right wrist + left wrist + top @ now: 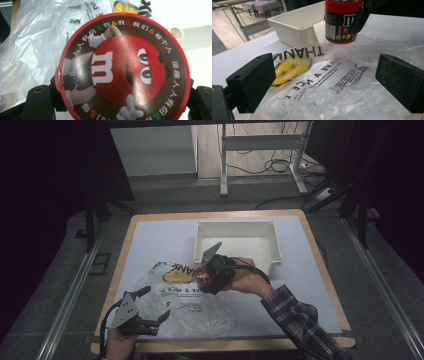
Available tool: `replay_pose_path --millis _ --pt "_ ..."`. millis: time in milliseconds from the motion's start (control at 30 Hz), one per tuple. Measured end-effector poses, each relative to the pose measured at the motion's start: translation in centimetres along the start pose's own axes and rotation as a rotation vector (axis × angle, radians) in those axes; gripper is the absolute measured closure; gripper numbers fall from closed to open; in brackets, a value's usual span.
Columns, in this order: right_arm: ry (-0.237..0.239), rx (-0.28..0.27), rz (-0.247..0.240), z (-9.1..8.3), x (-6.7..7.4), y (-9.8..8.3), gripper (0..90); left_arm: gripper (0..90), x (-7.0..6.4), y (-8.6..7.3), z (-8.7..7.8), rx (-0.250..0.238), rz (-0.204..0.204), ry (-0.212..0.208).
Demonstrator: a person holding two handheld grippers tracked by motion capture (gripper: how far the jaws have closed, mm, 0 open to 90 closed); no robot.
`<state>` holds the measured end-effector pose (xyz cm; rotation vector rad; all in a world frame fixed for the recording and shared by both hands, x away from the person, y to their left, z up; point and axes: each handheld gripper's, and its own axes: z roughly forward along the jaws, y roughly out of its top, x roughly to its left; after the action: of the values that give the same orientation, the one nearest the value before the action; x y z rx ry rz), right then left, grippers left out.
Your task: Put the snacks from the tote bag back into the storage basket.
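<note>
**Candy tub held above the plastic bag**

The right gripper [207, 276] was clamped on a round red-lidded brown candy tub [122, 67], holding it clear of the table — just above the crumpled clear plastic bag [192, 307] with its yellow smiley print, beside the white rectangular plastic bin [272, 245]. The left gripper [152, 309] hovered low over the bag's near edge, its black jaws spread wide and empty.

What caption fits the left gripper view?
Open left gripper over a plastic bag; candy jar held above.
</note>
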<state>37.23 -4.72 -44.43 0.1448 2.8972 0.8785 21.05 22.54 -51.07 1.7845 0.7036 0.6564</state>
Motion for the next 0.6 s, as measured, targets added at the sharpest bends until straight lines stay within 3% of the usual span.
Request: replay_pose_path --millis 600 --pt "-0.075 -0.001 0.062 -2.5 -2.7 -1.5 25.8 2.8 0.0 0.0 0.1 0.004 0.006 0.002"
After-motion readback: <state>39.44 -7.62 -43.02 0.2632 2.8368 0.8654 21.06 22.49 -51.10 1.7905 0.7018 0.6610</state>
